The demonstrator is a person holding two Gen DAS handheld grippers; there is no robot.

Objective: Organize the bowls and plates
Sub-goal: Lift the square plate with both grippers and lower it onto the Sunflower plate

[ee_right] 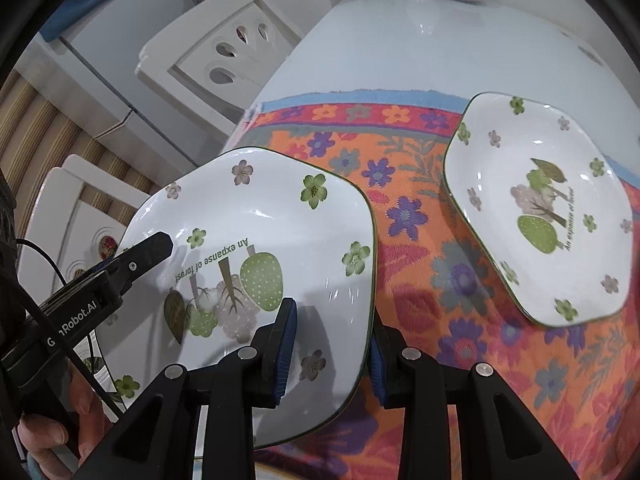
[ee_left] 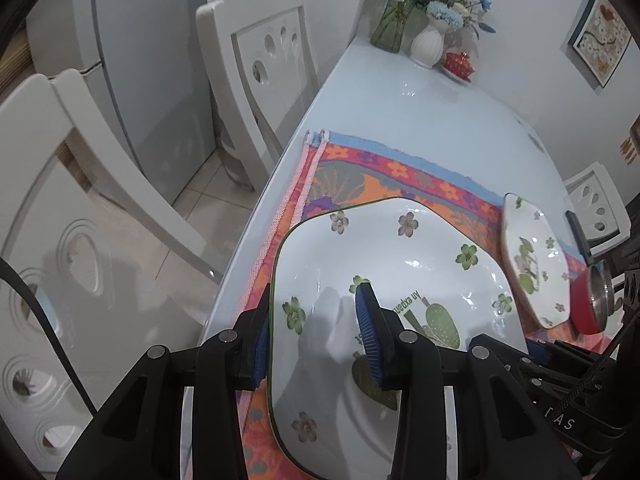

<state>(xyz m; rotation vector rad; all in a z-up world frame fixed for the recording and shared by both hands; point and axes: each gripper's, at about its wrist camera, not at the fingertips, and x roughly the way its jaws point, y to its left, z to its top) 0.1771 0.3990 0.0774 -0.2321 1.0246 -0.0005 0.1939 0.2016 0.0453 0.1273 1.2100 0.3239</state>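
Note:
A square white plate (ee_left: pixel 400 264) (ee_right: pixel 280 208) with green flowers and a tree print hangs tilted above the flowered cloth (ee_right: pixel 420 280), held from both sides. My left gripper (ee_left: pixel 314 340) is shut on its left rim, one blue pad above and one below. My right gripper (ee_right: pixel 331 354) is shut on the opposite rim in the same way. The left gripper (ee_right: pixel 158 246) also shows at the plate's far side in the right wrist view. A second matching plate (ee_left: pixel 536 260) (ee_right: pixel 540 208) lies flat on the cloth to the right. A red bowl (ee_left: pixel 588 300) with a steel inside sits past it.
The cloth (ee_left: pixel 360 176) covers the near part of a glossy pale table (ee_left: pixel 420 112). Vases with flowers (ee_left: pixel 428 40) and a red lidded dish (ee_left: pixel 458 64) stand at the far end. White chairs (ee_left: pixel 260 60) line the table's left side, and a fridge (ee_left: pixel 140 60) stands behind them.

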